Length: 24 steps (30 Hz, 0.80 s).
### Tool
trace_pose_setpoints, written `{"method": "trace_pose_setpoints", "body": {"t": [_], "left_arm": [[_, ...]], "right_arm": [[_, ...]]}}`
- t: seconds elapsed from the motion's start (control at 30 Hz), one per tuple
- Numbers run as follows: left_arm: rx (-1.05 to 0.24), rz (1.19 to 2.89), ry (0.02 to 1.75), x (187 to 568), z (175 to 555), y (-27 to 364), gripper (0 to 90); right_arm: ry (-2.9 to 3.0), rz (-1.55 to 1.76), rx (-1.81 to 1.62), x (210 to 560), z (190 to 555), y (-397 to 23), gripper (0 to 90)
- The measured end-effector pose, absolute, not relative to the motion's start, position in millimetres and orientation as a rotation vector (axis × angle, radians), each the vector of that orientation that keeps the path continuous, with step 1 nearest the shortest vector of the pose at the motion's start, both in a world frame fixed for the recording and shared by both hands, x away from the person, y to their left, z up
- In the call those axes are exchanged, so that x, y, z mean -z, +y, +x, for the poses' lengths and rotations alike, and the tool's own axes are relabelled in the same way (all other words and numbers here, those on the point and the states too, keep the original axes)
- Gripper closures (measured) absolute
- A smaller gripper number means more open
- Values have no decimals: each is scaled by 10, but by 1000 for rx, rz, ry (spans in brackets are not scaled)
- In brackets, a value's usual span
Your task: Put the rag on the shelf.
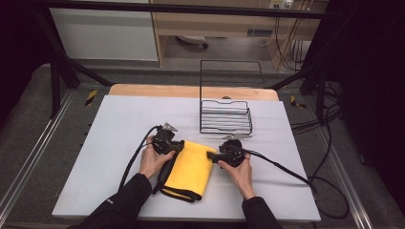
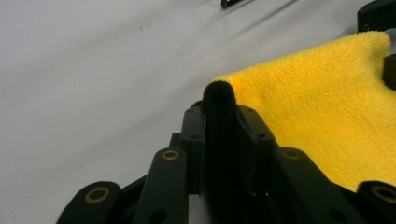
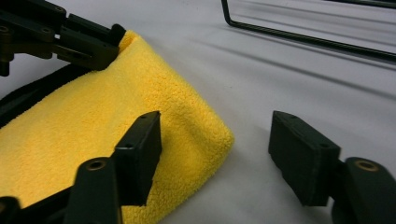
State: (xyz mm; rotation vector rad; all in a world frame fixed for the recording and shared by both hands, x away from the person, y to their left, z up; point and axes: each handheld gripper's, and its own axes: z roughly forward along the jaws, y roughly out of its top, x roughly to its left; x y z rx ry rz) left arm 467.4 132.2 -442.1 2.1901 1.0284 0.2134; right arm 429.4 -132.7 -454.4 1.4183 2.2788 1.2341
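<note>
left gripper [image 2: 219,116] pinching black-edged far-left corner of yellow cloth [image 1: 191,168]. right gripper [image 3: 215,154] spread, straddling far-right corner, not yet clamped. cloth folded on worktop [image 1: 119,119], near wire rack [image 1: 225,117]. step: securing both corners. next: close right, lift together.

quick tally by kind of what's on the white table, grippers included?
Folded yellow terry cloth with black edge: 1
Black wire rack basket: 1
Black two-jaw grippers: 2, the left gripper shut on the cloth's black edge, the right gripper open at the cloth's far corner
Total: 4
</note>
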Motion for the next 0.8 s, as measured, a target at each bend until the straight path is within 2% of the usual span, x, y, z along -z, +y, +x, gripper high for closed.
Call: {"method": "trace_pose_setpoints", "body": {"t": [0.27,0.5,0.8], "left_arm": [[-217,2195,1013,4422,4676,1326,734],[-209,2192,1011,4423,4679,1333,736],[-234,2197,999,4392,4648,1332,793]], "right_arm": [[2309,1491,-1206,4528,4296,-1312,636],[2299,1603,-1229,4520,4294,-1282,787],[2271,1617,-1259,4501,4267,-1279,833]]}}
